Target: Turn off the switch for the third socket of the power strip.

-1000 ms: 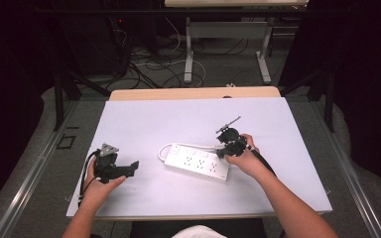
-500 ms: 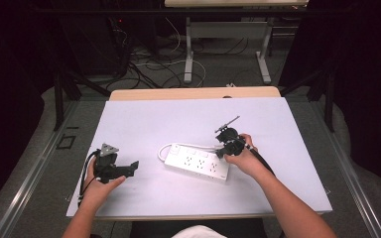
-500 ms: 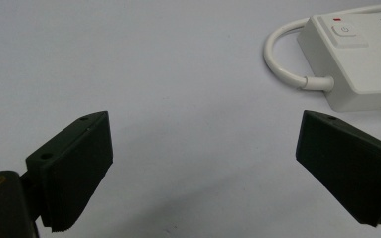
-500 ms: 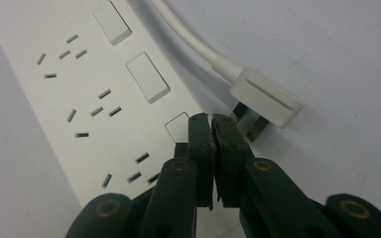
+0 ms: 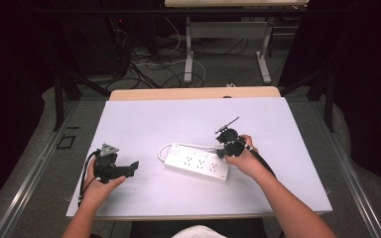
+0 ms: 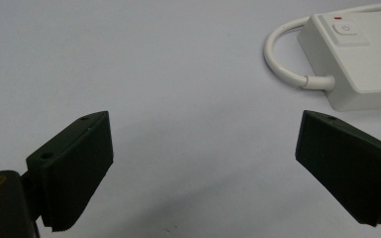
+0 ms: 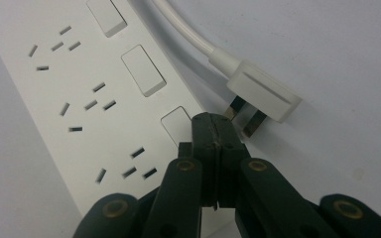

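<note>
We had the right gripper [image 7: 212, 130], jaws pressed together, tip on a rocker switch [image 7: 176, 124] of the power strip [image 5: 197, 162] lying mid-table [image 5: 144, 119], likely toggling it. The left gripper [image 5: 124, 170] waited nearby, jaws spread. Next, we judged, a firm downward press.

A flat, white rectangular table top [image 5: 178, 119] is being seen, backed at its far edge by a light wooden strip [image 5: 193, 93]. A white plastic power strip [image 5: 196, 163] with rows of sockets is being carried near the middle, slightly right. Its white cable [image 5: 178, 147] is being looped along the strip's far side, and its white three-pin plug [image 7: 263, 96] is lying flat on the surface just beside the strip.
</note>
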`<state>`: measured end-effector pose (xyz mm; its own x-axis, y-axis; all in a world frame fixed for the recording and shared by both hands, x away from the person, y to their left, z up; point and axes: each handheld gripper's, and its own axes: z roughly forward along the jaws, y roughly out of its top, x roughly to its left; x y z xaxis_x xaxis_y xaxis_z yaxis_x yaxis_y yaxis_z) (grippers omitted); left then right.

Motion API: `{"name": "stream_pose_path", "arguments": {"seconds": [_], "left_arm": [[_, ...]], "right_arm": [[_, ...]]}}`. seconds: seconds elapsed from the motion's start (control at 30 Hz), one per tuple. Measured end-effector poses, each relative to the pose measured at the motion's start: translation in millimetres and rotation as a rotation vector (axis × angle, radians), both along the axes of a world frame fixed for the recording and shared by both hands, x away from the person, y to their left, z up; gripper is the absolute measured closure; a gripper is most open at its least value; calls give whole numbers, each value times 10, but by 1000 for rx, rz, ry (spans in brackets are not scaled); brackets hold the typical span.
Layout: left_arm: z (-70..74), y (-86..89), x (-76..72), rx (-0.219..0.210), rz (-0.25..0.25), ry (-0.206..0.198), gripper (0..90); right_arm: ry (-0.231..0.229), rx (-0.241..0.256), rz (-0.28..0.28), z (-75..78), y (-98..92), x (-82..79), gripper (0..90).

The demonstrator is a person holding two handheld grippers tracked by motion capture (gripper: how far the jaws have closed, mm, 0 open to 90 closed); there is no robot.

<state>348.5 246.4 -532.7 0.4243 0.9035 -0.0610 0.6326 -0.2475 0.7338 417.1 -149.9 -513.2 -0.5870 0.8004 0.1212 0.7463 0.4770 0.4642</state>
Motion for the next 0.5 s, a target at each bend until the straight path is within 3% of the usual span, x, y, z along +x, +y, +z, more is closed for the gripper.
{"name": "stream_pose_path", "arguments": {"seconds": [0.03,0.17,0.2,0.5], "left_arm": [[0,-2,0,0,0,0,77],[1,-4,0,-1,0,0,77],[0,-3,1,2,1,2,77],[0,-1,1,0,0,1,79]], "right_arm": [[-21,4,28,-8,-14,15,900],[-2,-2,11,1,-4,5,900],[-16,0,31,-3,-17,17,900],[-17,2,29,-4,-15,17,900]]}}
